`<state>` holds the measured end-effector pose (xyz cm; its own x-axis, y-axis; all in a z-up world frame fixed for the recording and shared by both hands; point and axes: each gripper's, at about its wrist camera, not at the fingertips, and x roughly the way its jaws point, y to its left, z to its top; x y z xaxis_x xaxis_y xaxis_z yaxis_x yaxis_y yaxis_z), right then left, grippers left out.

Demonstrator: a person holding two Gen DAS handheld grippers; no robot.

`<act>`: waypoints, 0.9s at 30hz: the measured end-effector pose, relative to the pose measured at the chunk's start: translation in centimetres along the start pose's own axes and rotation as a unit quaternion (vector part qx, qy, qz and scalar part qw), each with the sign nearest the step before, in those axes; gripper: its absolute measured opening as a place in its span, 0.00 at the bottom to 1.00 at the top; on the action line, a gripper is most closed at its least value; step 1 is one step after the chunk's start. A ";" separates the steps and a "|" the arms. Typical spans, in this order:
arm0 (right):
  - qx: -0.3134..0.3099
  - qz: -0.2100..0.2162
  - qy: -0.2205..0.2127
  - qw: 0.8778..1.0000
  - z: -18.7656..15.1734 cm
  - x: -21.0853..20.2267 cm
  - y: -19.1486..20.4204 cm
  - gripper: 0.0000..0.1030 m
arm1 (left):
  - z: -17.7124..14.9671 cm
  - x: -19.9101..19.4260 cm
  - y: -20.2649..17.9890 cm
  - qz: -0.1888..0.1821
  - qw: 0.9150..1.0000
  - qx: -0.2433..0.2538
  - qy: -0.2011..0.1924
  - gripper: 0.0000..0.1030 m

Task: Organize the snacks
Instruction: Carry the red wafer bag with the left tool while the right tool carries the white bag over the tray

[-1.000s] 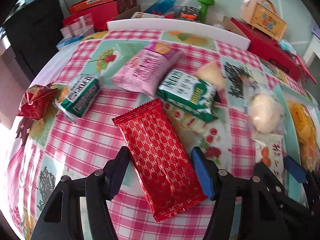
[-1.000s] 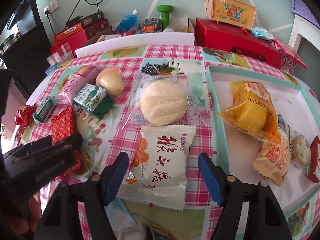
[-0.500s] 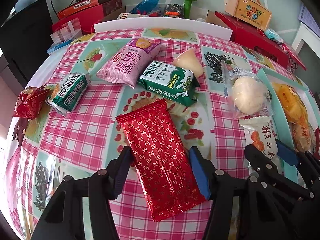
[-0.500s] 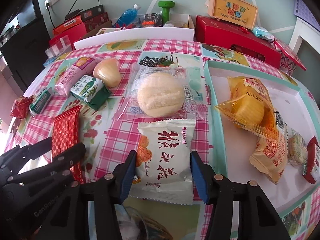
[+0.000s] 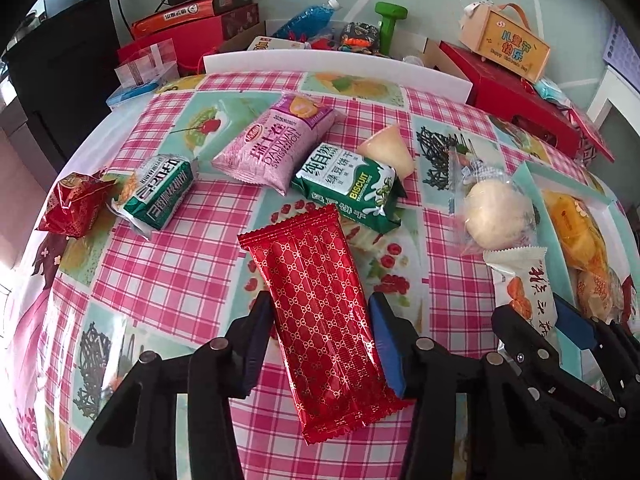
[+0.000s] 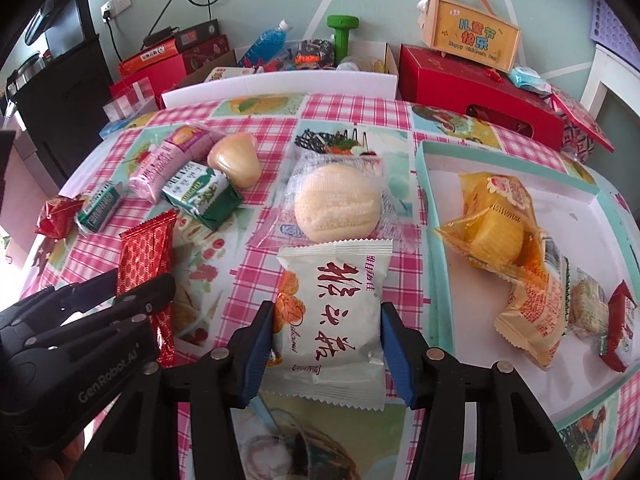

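1. While both grippers point down at the desk, each straddles one snack.
2. Left gripper: jaws have just been closing; both pads touch the edges of the red packet, which lies flat.
3. Right gripper: jaws narrow, gripping the white packet by its sides.
4. White packet lies just left of the tray, below the wrapped bun.

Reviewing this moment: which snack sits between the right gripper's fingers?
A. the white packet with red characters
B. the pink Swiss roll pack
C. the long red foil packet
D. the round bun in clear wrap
A: in the right wrist view the right gripper has its blue pads against both sides of the white packet; the red foil packet is in the left gripper.
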<state>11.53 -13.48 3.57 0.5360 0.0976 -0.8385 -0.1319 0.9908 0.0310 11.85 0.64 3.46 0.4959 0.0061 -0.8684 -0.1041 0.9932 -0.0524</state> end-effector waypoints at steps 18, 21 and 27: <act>0.022 0.004 -0.040 0.999 0.6 -3.1 -1.4 0.53 | 1.5 -5.6 -0.7 -0.014 0.997 0.004 -0.079 0.49; 0.032 0.000 -0.047 0.998 0.7 -3.6 -2.4 0.53 | 1.5 -5.9 -1.5 -0.019 0.996 0.012 -0.083 0.49; 0.062 -0.014 -0.064 0.996 0.9 -4.8 -4.9 0.53 | 1.6 -6.4 -3.6 -0.034 0.995 0.032 -0.088 0.49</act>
<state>10.39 -18.73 7.95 0.6409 0.0727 -0.7642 -0.0158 0.9965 0.0816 10.46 -2.75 9.96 0.6439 -0.0470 -0.7637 -0.0130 0.9973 -0.0724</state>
